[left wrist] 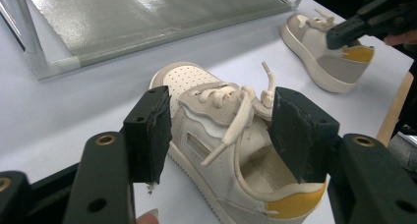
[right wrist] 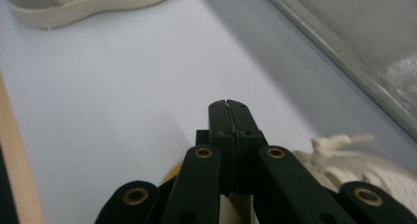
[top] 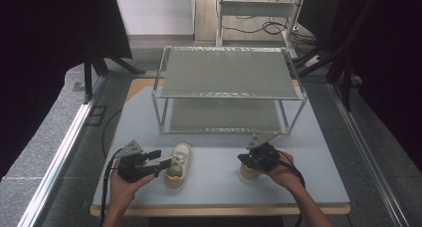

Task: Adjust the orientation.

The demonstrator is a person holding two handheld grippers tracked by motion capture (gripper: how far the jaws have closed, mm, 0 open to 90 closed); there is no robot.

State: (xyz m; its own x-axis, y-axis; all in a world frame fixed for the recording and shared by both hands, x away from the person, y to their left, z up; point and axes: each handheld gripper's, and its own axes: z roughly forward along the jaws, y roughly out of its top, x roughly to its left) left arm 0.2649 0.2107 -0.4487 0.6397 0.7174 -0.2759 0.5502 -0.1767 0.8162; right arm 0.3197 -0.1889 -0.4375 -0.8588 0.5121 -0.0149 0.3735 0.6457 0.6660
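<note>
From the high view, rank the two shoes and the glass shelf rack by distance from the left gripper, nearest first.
1. Left shoe: right beside the left gripper, its jaws open around the heel end.
2. Right shoe: across the table, under the right gripper.
3. Glass shelf rack: at the table's far side.

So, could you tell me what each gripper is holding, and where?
Left gripper: fingers straddle the left shoe at its collar, not yet clamped. Right gripper: shut above the right shoe; any hold is hidden.
</note>
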